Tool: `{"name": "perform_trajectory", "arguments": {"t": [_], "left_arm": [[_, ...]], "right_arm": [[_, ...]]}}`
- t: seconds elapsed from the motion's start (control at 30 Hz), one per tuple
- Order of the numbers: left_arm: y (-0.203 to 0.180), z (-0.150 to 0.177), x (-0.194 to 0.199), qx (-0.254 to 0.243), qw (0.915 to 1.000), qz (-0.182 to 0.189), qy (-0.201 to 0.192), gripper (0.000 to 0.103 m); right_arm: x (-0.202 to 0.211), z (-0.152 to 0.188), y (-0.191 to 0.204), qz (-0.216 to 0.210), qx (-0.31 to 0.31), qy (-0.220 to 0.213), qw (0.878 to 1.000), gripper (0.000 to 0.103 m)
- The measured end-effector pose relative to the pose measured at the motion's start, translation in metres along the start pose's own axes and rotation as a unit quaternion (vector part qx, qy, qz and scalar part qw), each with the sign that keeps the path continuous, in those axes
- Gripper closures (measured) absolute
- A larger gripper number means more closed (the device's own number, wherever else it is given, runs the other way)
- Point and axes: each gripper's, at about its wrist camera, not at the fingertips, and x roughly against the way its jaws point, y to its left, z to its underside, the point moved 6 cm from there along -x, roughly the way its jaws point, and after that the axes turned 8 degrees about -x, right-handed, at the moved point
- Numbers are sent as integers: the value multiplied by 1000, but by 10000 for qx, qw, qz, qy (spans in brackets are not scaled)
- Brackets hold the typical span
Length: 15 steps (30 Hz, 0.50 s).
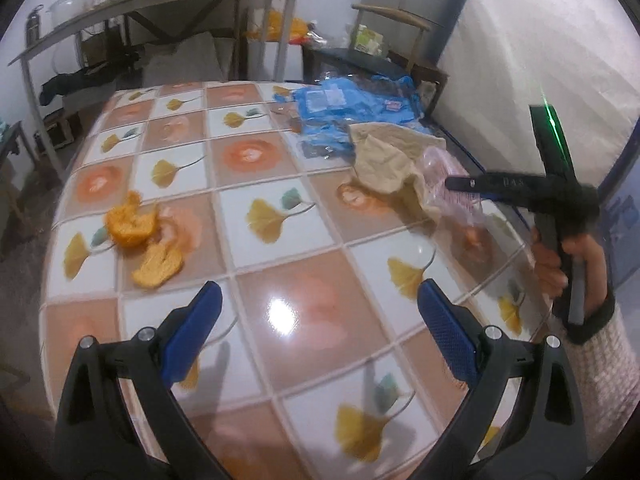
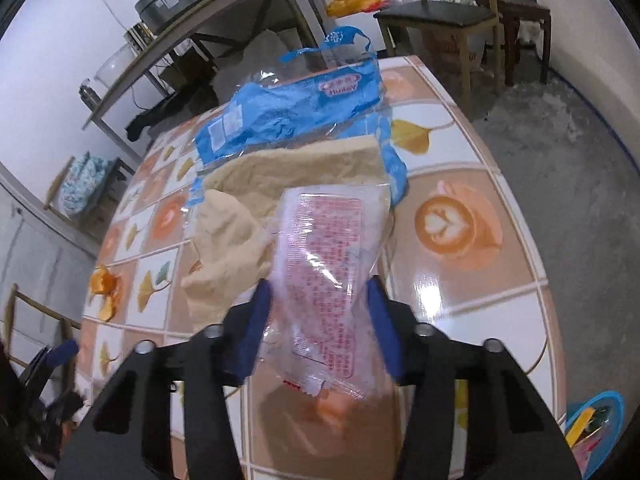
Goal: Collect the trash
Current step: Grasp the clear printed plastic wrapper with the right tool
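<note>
right tool (image 2: 320,300) clenched on clear red-printed wrapper (image 2: 324,264) (beside beige cloth (image 2: 236,236)), left tool (image 1: 320,312) released

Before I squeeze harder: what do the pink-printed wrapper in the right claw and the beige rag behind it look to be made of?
Pink-printed wrapper: thin clear plastic film, glossy; it crinkles, glints, and the tablecloth shows through. Beige rag: soft matte woven or knitted cloth, probably; it lies in limp folds with a fuzzy texture and no shine.
</note>
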Motion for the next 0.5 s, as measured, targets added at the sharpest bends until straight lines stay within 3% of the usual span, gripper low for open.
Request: {"name": "perform_trajectory", "arguments": {"t": [0.13, 0.17, 0.27, 0.4, 0.5], "left_arm": [[-7, -30, -14, -135, 9998, 2, -156, 9], [-8, -36, -17, -160, 9997, -19, -180, 9], [-18, -56, -36, -270, 9994, 10, -228, 9], [-34, -72, -64, -418, 9989, 138, -162, 9], [-59, -77, -93, -860, 9955, 374, 141, 9]], "right_arm": [[11, 6, -9, -185, -109, -86, 9997, 67], [13, 8, -11, -239, -134, -87, 9996, 74], [23, 13, -20, -395, -246, -139, 9988, 75], [32, 19, -34, -459, -362, -215, 9981, 77], [42, 24, -45, -487, -446, -338, 9972, 77]]}}
